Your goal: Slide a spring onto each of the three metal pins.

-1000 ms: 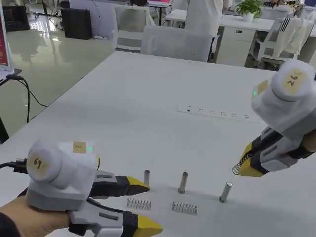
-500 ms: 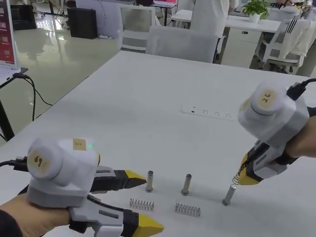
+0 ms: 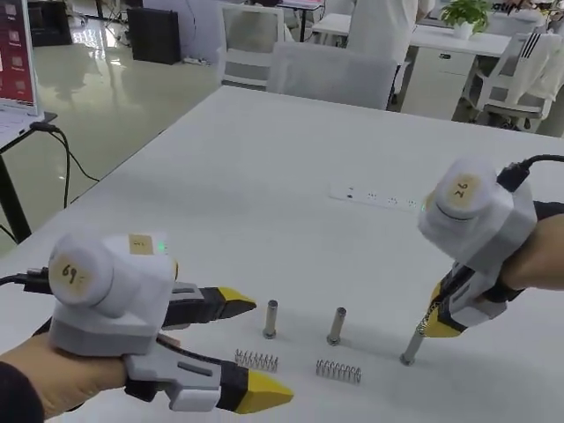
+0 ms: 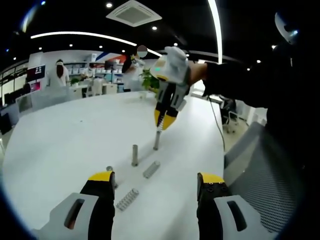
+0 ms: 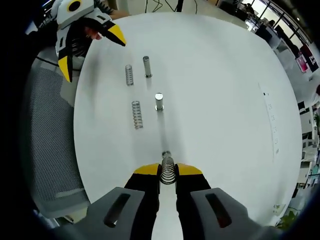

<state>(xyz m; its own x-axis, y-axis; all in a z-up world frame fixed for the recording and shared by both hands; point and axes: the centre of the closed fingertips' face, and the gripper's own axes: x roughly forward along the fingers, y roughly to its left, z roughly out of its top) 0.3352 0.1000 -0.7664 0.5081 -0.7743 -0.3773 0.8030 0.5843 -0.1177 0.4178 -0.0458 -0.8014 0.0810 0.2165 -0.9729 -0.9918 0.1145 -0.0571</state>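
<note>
Yellow-tipped and grey, the right tongs (image 5: 168, 173) are clenched on a small steel coil spring (image 5: 168, 166), their two tips drawn close with just the coil's width between them. The spring's long axis runs forward along the jaws. Its free end points down at the top of the right-hand pin (image 5: 165, 154), a short upright silver metal post on the white surface (image 5: 215, 90). In the head view the right tongs (image 3: 438, 324) slant down toward that pin (image 3: 411, 346). The spring (image 3: 425, 324) leans with them, its lower end at the pin's top; whether the coil has passed over the tip I cannot tell.

The left tongs (image 4: 156, 177) are released, jaws spread wide, gripping nothing and touching nothing. In the head view the left tongs (image 3: 272, 351) hover low over the surface at the left end of the row of pins.

The middle pin (image 3: 337, 325) and the left-hand pin (image 3: 270, 319) stand upright and bare, in a row with the right-hand one. Two more steel springs lie flat on the surface just in front of them: the left loose spring (image 3: 256, 359) and the right loose spring (image 3: 338, 371). Their long axes run parallel to the row, and neither touches a pin. A white power strip (image 3: 383, 199) lies farther back on the surface.
</note>
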